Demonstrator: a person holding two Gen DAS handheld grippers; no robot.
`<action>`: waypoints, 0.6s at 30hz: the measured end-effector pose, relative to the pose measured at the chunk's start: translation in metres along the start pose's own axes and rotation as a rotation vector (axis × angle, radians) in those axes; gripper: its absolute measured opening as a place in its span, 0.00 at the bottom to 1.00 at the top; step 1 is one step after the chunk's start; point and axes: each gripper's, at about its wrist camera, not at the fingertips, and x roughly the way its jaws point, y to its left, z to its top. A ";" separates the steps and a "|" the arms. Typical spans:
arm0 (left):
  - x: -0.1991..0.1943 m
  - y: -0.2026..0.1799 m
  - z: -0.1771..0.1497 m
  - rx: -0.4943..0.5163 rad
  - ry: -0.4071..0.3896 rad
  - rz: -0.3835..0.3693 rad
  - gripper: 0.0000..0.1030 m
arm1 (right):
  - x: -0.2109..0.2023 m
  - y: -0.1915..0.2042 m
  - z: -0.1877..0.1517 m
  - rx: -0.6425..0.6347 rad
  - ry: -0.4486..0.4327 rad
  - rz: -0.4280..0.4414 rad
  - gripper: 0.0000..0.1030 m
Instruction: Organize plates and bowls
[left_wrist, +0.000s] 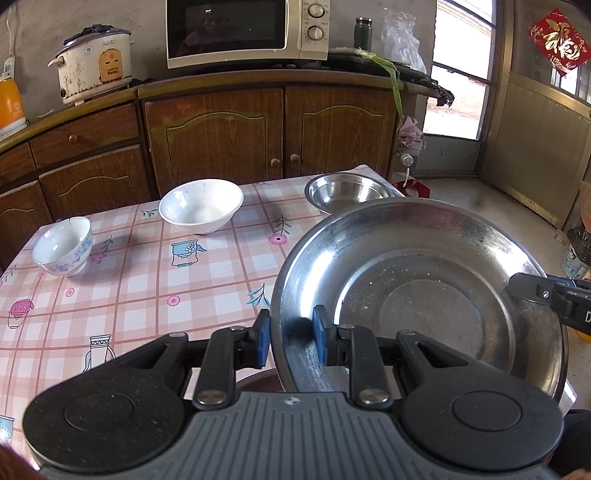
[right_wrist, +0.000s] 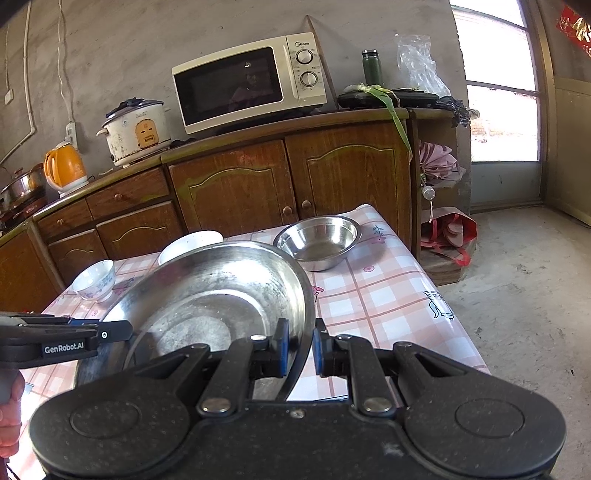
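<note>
Left wrist view: I'm pinching the plate (left_wrist: 417, 291) rim with both claws, left claw (left_wrist: 291, 338) and right claw (right_wrist: 298, 350) on opposite sides, steel bowl (left_wrist: 345, 192) lying ahead.

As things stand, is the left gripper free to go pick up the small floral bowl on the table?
Probably not yet. The left gripper is shut on the rim of the large steel plate, which the right gripper also clamps. The table path to the floral bowl looks unobstructed otherwise.
</note>
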 end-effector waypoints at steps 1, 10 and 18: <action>0.000 0.001 0.000 -0.001 0.001 0.001 0.23 | 0.000 0.001 -0.001 -0.001 0.002 0.002 0.18; -0.005 0.003 -0.003 -0.007 -0.001 0.011 0.23 | -0.002 0.006 -0.002 -0.009 0.006 0.012 0.18; -0.010 0.006 -0.007 -0.013 0.001 0.020 0.23 | -0.004 0.011 -0.005 -0.020 0.012 0.022 0.18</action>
